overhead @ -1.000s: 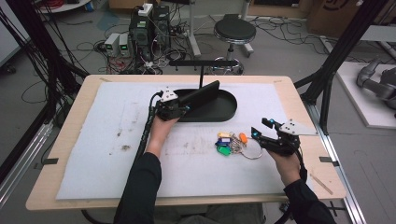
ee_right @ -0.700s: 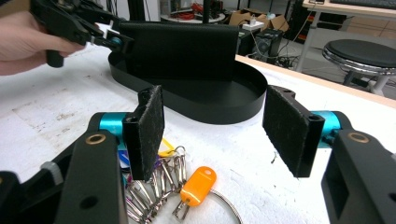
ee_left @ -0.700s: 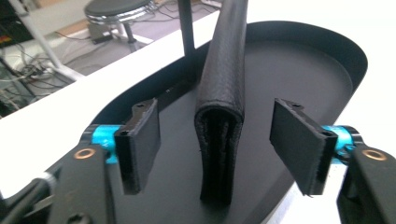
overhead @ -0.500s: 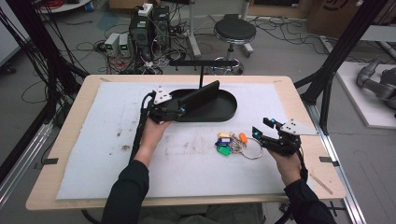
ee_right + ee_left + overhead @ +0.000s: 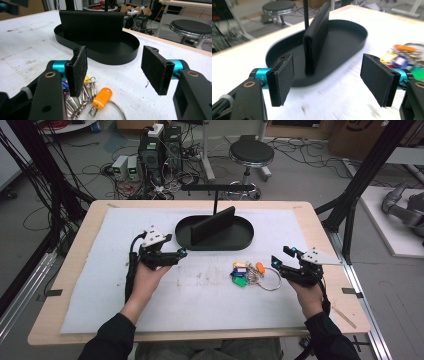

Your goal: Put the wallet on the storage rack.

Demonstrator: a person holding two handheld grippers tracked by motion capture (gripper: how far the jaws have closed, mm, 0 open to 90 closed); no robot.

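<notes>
My left gripper, jaws just opened and empty, sits beside the black wallet upright in the tray; right gripper gapes over the keys near the table's right edge.

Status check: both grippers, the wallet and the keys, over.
Left gripper just opened, empty, beside the tray. Wallet stands on edge in the tray. Right gripper open, empty, at the key bunch. Nothing in the way.

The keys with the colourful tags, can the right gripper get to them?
Probably yes. The right gripper is open and the keys lie loose on the white mat right beside its jaws, with nothing between.
</notes>
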